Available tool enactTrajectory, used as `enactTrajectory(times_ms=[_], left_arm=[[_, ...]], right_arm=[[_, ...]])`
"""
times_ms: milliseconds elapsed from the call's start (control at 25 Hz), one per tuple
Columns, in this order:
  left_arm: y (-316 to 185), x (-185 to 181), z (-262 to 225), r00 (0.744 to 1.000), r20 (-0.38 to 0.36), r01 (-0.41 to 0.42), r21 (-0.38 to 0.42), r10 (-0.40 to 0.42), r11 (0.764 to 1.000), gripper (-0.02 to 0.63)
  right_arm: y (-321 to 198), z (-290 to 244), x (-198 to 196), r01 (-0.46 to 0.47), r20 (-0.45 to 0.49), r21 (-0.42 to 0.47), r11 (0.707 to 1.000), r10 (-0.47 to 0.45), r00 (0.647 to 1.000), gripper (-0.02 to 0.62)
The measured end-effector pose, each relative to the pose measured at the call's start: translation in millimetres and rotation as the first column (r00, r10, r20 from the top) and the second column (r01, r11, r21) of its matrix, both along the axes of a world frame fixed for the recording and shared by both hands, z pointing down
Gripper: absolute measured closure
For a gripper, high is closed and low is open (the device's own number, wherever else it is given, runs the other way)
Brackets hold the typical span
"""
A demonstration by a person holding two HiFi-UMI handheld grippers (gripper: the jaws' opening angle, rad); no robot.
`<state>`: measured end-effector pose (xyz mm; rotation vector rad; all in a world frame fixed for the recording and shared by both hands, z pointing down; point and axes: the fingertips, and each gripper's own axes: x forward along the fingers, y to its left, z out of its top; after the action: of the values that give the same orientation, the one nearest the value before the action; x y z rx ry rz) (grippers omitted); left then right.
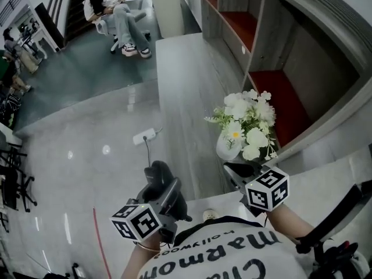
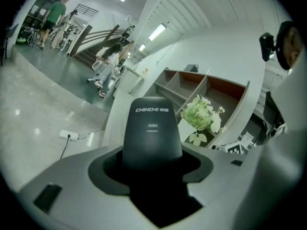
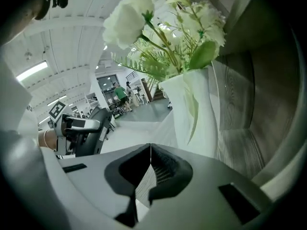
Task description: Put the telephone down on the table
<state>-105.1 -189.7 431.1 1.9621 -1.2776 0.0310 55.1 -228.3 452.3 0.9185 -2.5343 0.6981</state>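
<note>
The telephone [image 2: 152,128] reads "CHINO-E" — below it, "A081".

Telephone [image 2: 152,123] btm hidden in left claw [image 2: 152,163]; seated person [image 1: 119,16] cropped

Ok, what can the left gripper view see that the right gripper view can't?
Only the left gripper view: the white power strip with its cable on the floor, and the print on the telephone. Only the right gripper view: the right gripper, jaws shut with nothing between them. Both: the telephone and the white flowers in their white vase.
</note>
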Motion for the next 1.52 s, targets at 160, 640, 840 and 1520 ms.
enactTrajectory(times_ms=[160, 640, 840, 1520], left_arm=[[-8.9, 6.0, 11.6, 1.0, 0.018, -0.021, -0.037, 0.022, 0.999, 0.331], [-25.5, 27.6, 48.1, 0.943, 0.221, -0.221, -0.149, 0.25, 0.964, 0.331], [-34.5, 30.2, 54.5, 0.846, 0.333, -0.377, -0.18, 0.417, 0.908, 0.331], [-86.3, 43.2, 75.0, 0.505, 0.388, -0.715, -0.312, 0.771, 0.626, 0.331]], right_arm=[[-2.8, 9.3, 1.5, -0.002, 0.019, -0.011, 1.0, 0.003, 1.0, 0.583], [6.0, 29.3, 21.6, -0.111, 0.017, -0.069, 0.991, 0.113, 0.993, 0.583], [6.6, 26.6, 19.5, -0.225, 0.044, -0.088, 0.97, 0.23, 0.972, 0.584], [4.7, 22.4, 2.4, -0.517, 0.092, -0.116, 0.848, 0.527, 0.845, 0.583]])
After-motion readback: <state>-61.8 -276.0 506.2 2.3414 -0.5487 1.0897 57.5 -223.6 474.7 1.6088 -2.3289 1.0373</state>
